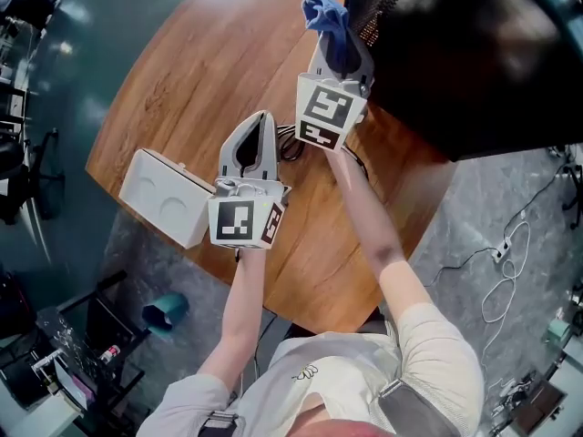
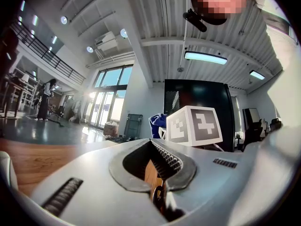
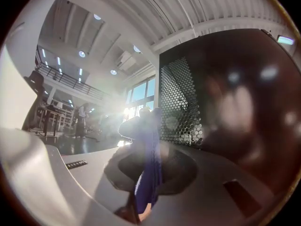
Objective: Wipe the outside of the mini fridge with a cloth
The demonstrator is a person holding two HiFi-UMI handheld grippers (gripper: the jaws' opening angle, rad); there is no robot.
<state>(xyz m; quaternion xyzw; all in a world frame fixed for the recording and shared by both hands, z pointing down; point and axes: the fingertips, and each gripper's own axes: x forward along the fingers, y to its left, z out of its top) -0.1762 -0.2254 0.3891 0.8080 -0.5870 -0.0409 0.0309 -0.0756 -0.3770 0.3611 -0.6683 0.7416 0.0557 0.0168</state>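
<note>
**Cloth held at the side of the mini fridge**

2 grippers are shown over a round wooden table (image 1: 182, 89). The right gripper (image 1: 333, 33) is closed on a blue cloth (image 1: 325, 14), which is pinched between its jaws and bunched above their tips. The cloth (image 3: 148, 173) is held just beside the perforated side panel (image 3: 181, 102) of the black mini fridge (image 1: 474, 53); contact with the panel cannot be made out. The fridge stands on the table at its far right.

The left gripper (image 1: 260, 127) is held lower and to the left, well apart from the fridge. Its jaws are brought together at the tips, with nothing between them (image 2: 153, 147). A white box (image 1: 168, 197) lies at the table's left edge, just beside this gripper. Black cables (image 1: 291, 144) lie on the table between the 2 grippers.
</note>
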